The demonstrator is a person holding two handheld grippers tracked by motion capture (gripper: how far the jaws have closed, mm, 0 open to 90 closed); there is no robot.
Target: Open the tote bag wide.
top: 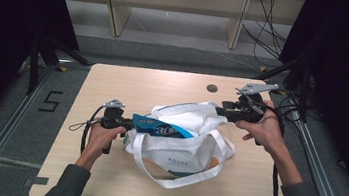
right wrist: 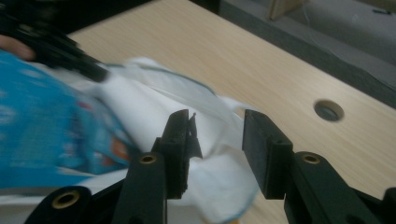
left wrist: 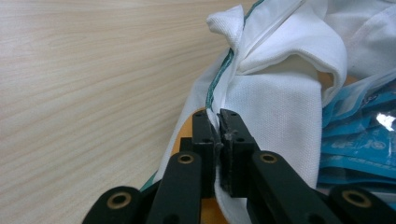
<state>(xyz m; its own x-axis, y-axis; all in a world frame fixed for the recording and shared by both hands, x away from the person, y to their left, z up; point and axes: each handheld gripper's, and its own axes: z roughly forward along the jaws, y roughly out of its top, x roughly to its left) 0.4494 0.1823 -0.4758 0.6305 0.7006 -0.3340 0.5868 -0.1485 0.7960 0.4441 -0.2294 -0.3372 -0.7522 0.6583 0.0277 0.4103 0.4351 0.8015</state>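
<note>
A white tote bag lies slumped in the middle of the wooden table, its long handles spread toward the front. A blue packet pokes out of its left mouth. My left gripper is at the bag's left rim. In the left gripper view it is shut on the bag's green-trimmed white edge, with the blue packet to the right. My right gripper is at the bag's far right rim. It stands open over the white cloth, with the blurred blue packet beyond.
A round cable hole is in the table behind the bag. Wooden shelf legs and loose cables stand on the floor past the far edge. Metal frame rails run along both sides.
</note>
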